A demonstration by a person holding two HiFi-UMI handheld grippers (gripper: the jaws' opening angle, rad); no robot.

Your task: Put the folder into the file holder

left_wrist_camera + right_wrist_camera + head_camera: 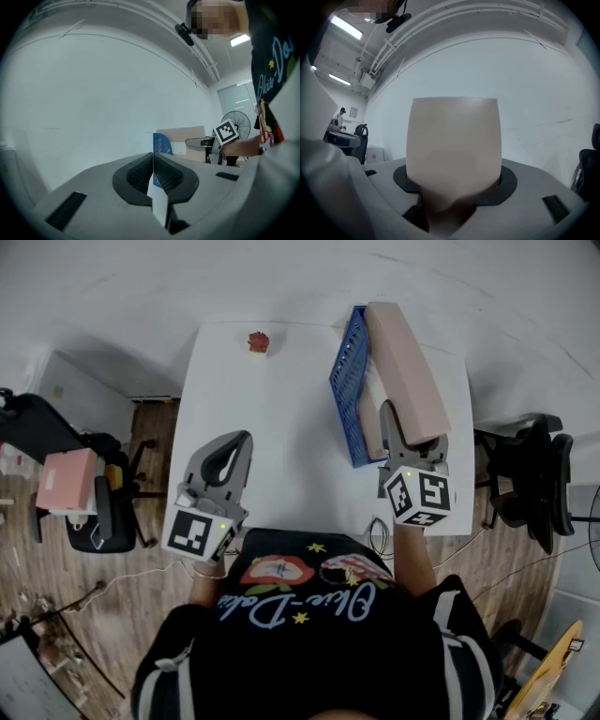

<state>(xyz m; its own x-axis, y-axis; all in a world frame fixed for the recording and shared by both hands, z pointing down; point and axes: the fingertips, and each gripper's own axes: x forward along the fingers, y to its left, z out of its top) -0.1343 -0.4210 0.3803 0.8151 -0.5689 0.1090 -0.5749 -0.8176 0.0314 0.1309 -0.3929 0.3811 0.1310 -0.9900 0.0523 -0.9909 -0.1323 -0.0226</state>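
Jaws of the right gripper (412, 432) clamp the folder (403, 352), seemingly hiding part of the file holder (347, 381); left gripper (242, 439) closed.

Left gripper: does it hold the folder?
No, the left gripper is shut on nothing; the right gripper grips the beige folder.
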